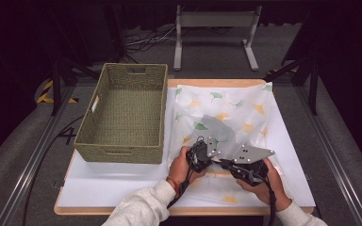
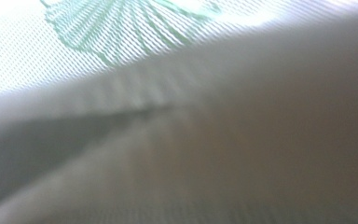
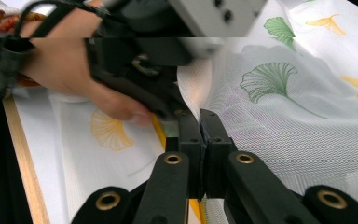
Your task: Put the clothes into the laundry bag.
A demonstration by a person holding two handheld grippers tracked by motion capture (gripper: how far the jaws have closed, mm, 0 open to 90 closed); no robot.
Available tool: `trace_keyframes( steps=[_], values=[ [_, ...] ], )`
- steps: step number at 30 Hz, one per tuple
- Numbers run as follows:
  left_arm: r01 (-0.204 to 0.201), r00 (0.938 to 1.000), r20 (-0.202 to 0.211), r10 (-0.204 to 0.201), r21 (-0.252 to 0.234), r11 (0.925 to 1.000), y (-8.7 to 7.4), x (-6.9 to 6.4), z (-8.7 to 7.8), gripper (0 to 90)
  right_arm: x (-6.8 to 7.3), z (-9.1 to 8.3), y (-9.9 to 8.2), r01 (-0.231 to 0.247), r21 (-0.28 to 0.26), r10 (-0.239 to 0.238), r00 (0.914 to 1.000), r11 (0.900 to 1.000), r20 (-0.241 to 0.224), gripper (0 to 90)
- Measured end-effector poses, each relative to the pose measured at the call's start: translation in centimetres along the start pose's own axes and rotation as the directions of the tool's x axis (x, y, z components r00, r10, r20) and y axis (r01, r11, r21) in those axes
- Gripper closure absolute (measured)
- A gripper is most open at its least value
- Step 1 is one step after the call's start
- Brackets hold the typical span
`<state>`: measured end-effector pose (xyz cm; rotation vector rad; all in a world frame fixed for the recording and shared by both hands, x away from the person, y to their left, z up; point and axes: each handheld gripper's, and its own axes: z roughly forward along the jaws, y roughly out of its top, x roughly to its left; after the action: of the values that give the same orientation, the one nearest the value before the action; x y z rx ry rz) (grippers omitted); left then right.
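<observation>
Fabric printed with green and yellow ginkgo leaves covers the middle and right of the table in the high view, spread over the white tabletop, with its near part gathered up toward the lower centre of the frame. Both grippers meet there, almost touching each other. The left gripper sits just left of centre, held by a hand in a pale knit sleeve; the right gripper lies just to its right, held by the other hand.

In the right gripper view the two black jaws rise from the bottom edge and stand pressed together at mid-frame, and the mesh cloth seems to be pinched at their tips, rising in a fold toward the upper right. The left gripper crowds the upper left of that frame, its tip right beside the closed jaws on the same fold, with a fingertip resting on the cloth next to it.

The left gripper view is blurred; a green leaf print shows at the top and soft folds of cloth below, so close that the jaws cannot be made out, though they appear closed on it.

A woven basket stands at centre left in the high view, beside the fabric's left edge.
</observation>
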<state>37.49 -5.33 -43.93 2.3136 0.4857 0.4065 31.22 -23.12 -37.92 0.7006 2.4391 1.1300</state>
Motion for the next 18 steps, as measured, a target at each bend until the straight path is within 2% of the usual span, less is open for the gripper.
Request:
trace_keyframes(
  steps=[1,3,5,8,10,11,13,16,18],
  values=[
    [-0.017,0.9998,0.011,0.017,-0.002,0.9998,-0.2,0.0,-0.5,87.9,0.0,-0.2,0.1,0.000,-0.005,0.000,1.0000,1.0000,0.004,89.1],
    [-0.023,0.9995,0.019,0.024,-0.004,0.9997,-0.4,-0.1,-1.1,86.5,0.0,-0.3,0.1,0.001,-0.010,-0.001,1.0000,0.9999,0.006,89.1],
    [-0.034,0.9985,0.043,0.035,-0.023,0.9991,-1.0,-0.1,-2.5,86.3,0.0,-0.6,0.3,0.002,-0.025,-0.002,0.9999,0.9997,0.013,89.0],
    [-0.056,0.9970,0.052,0.058,-0.026,0.9981,-2.1,0.0,-4.5,86.8,0.1,-1.0,0.5,0.008,-0.037,-0.008,0.9998,0.9993,0.017,89.0],
    [-0.054,0.9970,0.055,0.055,-0.026,0.9982,-2.6,0.0,-5.2,86.9,0.1,-1.1,0.6,0.011,-0.042,-0.011,0.9998,0.9990,0.014,89.0],
    [-0.072,0.9959,0.053,0.073,-0.018,0.9972,-2.9,0.0,-5.5,87.4,0.1,-1.2,0.6,0.013,-0.046,-0.012,0.9998,0.9989,0.013,89.0],
    [-0.091,0.9954,0.031,0.090,0.004,0.9959,-3.5,-0.1,-5.6,87.8,0.1,-1.4,0.7,0.007,-0.056,-0.006,0.9999,0.9984,0.010,89.0],
    [-0.095,0.9952,0.025,0.095,0.029,0.9950,-3.9,0.2,-4.9,89.3,0.0,-1.5,0.8,0.003,-0.066,-0.002,1.0000,0.9978,0.005,89.0],
    [-0.076,0.9965,0.036,0.075,0.030,0.9966,-3.7,0.3,-4.0,89.3,0.1,-1.4,0.8,0.007,-0.064,-0.006,1.0000,0.9979,0.004,89.0]
  ],
)
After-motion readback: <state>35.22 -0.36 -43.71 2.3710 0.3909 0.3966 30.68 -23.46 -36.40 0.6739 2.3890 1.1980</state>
